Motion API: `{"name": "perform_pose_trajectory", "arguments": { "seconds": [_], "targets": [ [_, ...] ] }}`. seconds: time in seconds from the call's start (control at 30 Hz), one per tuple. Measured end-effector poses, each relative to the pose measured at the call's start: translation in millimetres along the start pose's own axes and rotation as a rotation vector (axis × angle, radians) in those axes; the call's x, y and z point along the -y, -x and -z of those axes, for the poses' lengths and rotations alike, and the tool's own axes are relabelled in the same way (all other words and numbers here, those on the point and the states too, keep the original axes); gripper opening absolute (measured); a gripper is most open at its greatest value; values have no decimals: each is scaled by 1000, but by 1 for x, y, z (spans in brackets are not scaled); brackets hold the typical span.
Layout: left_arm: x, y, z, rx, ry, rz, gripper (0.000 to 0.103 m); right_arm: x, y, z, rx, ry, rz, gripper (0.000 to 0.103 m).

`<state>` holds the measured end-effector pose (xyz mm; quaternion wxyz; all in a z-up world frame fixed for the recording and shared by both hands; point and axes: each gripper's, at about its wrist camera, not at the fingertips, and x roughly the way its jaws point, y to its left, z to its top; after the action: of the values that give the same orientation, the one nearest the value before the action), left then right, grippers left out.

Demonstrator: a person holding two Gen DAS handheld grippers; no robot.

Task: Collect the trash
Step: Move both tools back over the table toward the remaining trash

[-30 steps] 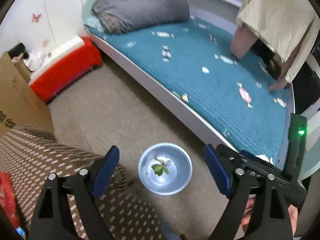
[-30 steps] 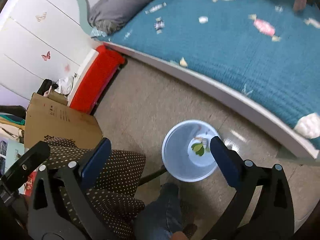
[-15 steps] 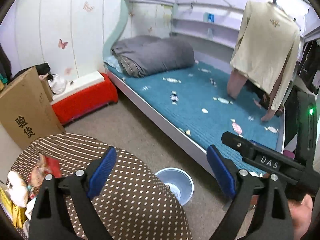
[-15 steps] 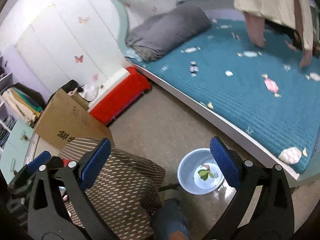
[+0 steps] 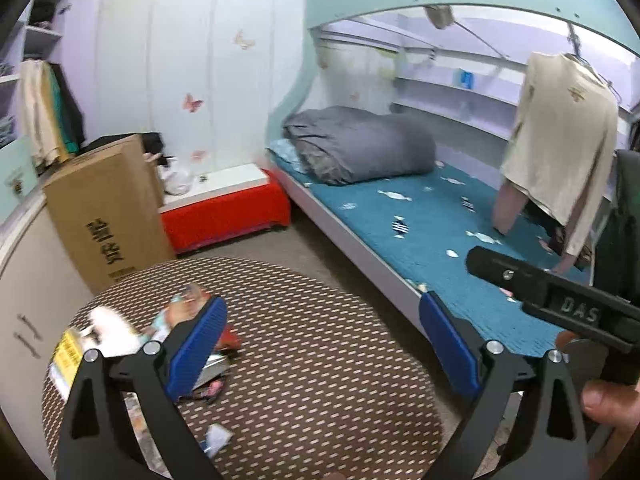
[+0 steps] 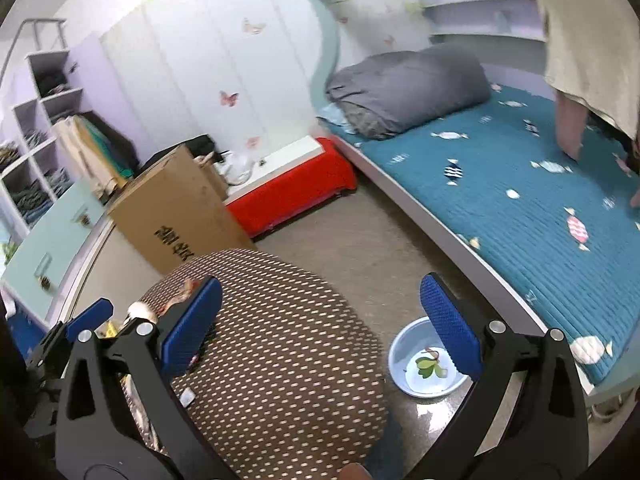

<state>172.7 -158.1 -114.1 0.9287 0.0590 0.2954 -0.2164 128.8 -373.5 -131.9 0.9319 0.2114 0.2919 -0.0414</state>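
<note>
A round table with a brown dotted cloth (image 5: 320,360) holds a heap of wrappers and scraps (image 5: 120,332) on its left side. My left gripper (image 5: 324,344) is open and empty, held above the table, right of the heap. My right gripper (image 6: 320,332) is open and empty over the table's right part (image 6: 280,352). A pale blue bin (image 6: 424,364) with green leaves inside stands on the floor, right of the table, partly behind my right gripper's right finger. The left gripper's blue finger (image 6: 90,318) shows at the far left of the right wrist view.
A cardboard box (image 5: 104,216) stands behind the table by a cabinet. A red and white bench (image 5: 228,204) sits against the wall. A bed with a teal mattress (image 5: 440,232) and grey quilt runs along the right. A beige shirt (image 5: 560,148) hangs over it.
Both grippers have risen and tilted up from over the bin toward the table. The trash heap has come into the left wrist view, and the bin has left that view.
</note>
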Motion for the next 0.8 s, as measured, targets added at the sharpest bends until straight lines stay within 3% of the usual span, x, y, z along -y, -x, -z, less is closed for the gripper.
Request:
{"name": "perform_pose_trajectory", "arguments": {
  "seconds": [0.37, 0.8],
  "targets": [
    [-67, 55, 29, 67, 69, -148, 97, -78, -7, 24, -29, 125, -126, 97],
    [-146, 84, 87, 29, 210, -321, 97, -146, -49, 78, -203, 268, -285, 97]
  ]
}}
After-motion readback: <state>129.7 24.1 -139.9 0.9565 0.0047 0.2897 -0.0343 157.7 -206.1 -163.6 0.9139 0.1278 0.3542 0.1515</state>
